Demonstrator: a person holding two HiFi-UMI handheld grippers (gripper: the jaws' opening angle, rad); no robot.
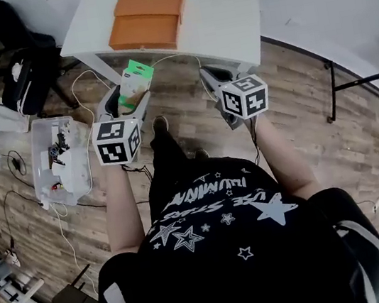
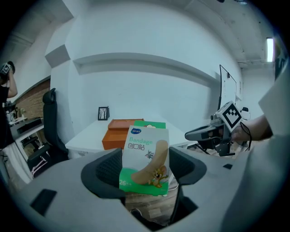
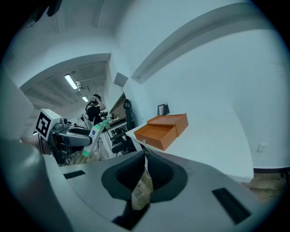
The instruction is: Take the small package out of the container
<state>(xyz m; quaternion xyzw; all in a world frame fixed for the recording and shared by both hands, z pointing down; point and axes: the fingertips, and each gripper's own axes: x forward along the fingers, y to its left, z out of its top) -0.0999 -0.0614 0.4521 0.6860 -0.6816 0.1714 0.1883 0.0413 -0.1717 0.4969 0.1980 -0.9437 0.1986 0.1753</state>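
Package (image 2: 145,158) of bandages, green and white, stands upright, clamped between the jaws of the left gripper (image 1: 130,96). It is held in the air above the wooden floor (image 1: 301,128), near the table edge and apart from the container. Orange container (image 1: 151,6) rests on the white table (image 1: 224,12) ahead, its drawer (image 1: 144,31) slid open. Right gripper (image 3: 144,174) hangs level with the left one, jaws pressed together, nothing between them.

Open floor (image 1: 315,126) from one to three o'clock; at twelve the table (image 1: 222,5) carries the orange container (image 1: 148,17); chair (image 1: 24,63) crowds ten, white bin (image 1: 58,162) sits at nine.
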